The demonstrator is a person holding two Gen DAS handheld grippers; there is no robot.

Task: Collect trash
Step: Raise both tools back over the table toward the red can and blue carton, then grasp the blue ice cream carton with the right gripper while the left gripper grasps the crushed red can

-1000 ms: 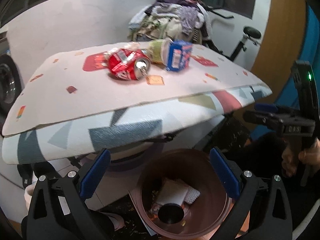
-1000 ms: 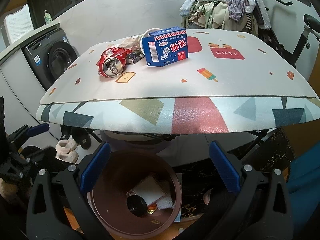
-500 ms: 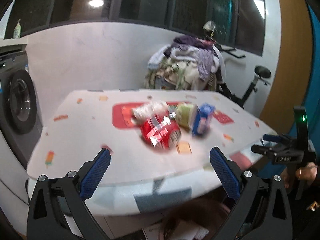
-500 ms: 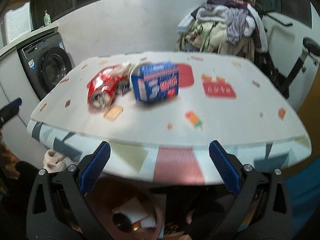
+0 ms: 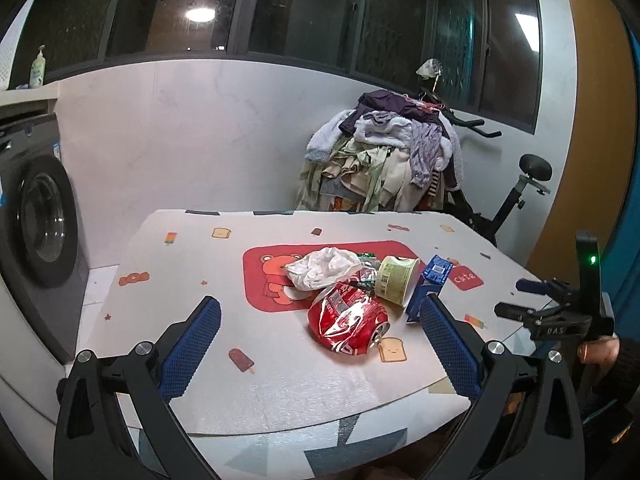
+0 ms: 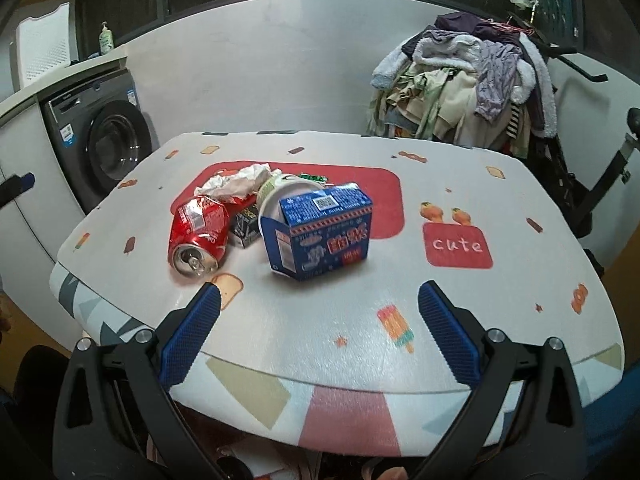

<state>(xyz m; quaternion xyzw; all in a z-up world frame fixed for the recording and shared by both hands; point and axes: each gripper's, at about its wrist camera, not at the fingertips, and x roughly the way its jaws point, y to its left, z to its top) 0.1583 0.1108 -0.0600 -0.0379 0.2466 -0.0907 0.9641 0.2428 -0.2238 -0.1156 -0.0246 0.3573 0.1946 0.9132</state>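
Trash lay clustered near the middle of the table [image 6: 460,320], on and beside its red bear patch: a crushed red can [image 6: 198,236], a blue carton [image 6: 322,234], a pale green cup [image 5: 394,280] on its side, a crumpled white tissue [image 5: 322,268] and a small dark packet [image 6: 246,228], all touching or nearly so. Both tools hung short of the pile with nothing in them; the left gripper [image 5: 316,338] had its jaws spread wide with the can seen between them, and the right gripper [image 6: 318,330] was equally wide apart, with the carton just ahead of its gap. The step in hand looked like choosing and approaching one piece. To do it well, each tool would best take the item nearest to it, closing across the short width and lifting straight up so the neighbours were not dragged off the edge. The can's long axis ran from the pile toward the near table edge, its opened top facing that edge, so the left jaws would want to straddle its dented sides. The carton stood on its base, long axis crosswise in the right view, printed face toward that camera. The cup's mouth pointed toward the carton.
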